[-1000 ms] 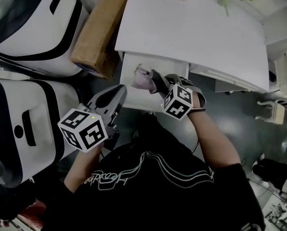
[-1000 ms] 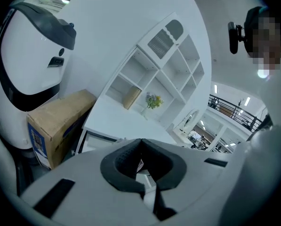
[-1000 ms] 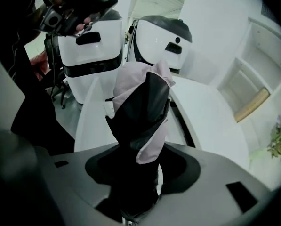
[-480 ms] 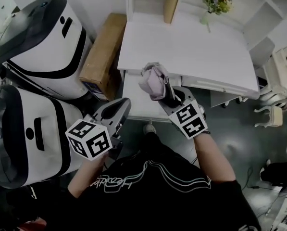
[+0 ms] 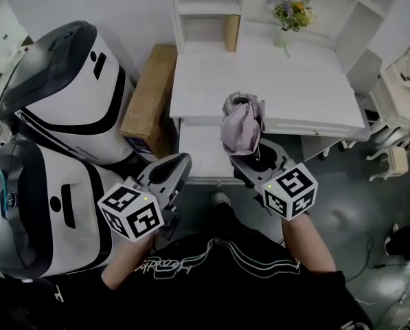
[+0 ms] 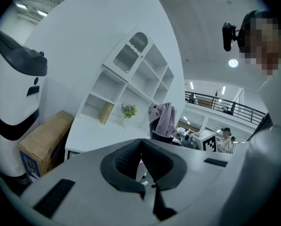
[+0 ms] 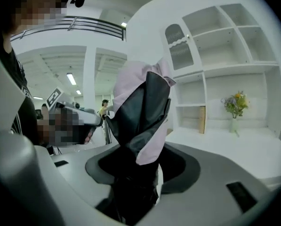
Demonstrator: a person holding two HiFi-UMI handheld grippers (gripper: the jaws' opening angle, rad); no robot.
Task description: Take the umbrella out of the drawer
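Observation:
A folded pink and black umbrella (image 5: 241, 124) stands upright, lifted above the open white drawer (image 5: 200, 151) of the desk. My right gripper (image 5: 257, 159) is shut on the umbrella (image 7: 141, 112), whose lower end sits between the jaws. To the left, below the drawer's front, my left gripper (image 5: 178, 170) is shut with nothing in it. In the left gripper view its black pads (image 6: 141, 161) meet, and the umbrella (image 6: 163, 120) shows to the right beyond them.
The white desk (image 5: 259, 81) carries a flower vase (image 5: 284, 20) and shelves (image 5: 211, 12) at the back. A cardboard box (image 5: 150, 98) leans at the desk's left. Two large white and black machines (image 5: 60, 108) stand at the left. People stand in the distance in both gripper views.
My right gripper has lifted the umbrella up out of the drawer and turned it upright. The left gripper has stayed near the drawer's front. The head view has shifted.

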